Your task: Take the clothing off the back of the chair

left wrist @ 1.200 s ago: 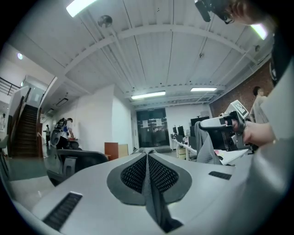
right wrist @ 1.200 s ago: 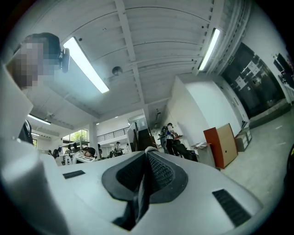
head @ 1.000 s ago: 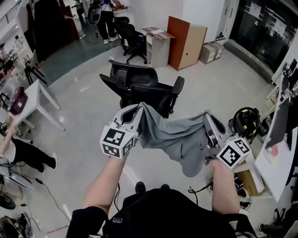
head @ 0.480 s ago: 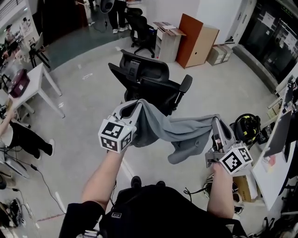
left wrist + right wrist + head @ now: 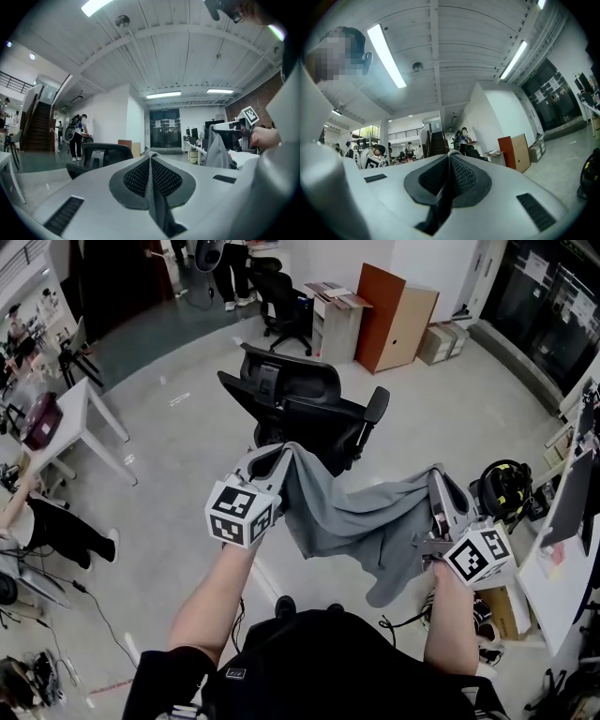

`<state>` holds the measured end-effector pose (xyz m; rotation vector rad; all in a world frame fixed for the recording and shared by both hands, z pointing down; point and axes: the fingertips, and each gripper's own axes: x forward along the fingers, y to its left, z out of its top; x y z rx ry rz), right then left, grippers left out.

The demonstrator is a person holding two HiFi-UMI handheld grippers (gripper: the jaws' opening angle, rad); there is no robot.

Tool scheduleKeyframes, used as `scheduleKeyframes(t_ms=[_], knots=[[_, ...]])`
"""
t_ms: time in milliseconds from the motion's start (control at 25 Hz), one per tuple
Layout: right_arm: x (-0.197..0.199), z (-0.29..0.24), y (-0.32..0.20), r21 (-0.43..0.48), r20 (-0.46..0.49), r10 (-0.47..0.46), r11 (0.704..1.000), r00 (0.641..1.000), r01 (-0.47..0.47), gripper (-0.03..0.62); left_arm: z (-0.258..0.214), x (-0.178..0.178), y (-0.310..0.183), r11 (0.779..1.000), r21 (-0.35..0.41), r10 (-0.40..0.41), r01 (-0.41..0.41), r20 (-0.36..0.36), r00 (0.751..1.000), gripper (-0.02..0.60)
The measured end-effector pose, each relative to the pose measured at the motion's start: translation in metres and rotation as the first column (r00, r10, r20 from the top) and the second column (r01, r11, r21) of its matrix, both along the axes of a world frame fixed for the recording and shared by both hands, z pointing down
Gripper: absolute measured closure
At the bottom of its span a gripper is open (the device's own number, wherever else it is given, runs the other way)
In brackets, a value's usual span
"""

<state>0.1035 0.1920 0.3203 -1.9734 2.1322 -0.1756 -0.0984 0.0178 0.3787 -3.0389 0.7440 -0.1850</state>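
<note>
The left gripper (image 5: 284,454) and the right gripper (image 5: 437,476) are each clamped tight on an upper edge of the grey clothing (image 5: 356,521), which hangs between them in front of the person's chest. It looks free of the black chair (image 5: 300,399) beyond, though from this steep angle a trailing hem could be brushing the seat. To finish well, both grips should stay firm and level while the garment is drawn back and up, away from the armrest. Compared with half a second ago, the lower flap droops deeper and the span looks slacker.
</note>
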Motion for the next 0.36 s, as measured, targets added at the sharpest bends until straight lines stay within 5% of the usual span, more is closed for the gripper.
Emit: scheduleKeyframes(t_ms=[360], knots=[[-0.0053,-0.0054,-0.0026,0.010,-0.003,-0.010,1.000,1.000,0.010,0.569,-0.0060,0.0006,-0.0021,1.000,0.009,0.003,-0.003,0.012,1.000,0.575]])
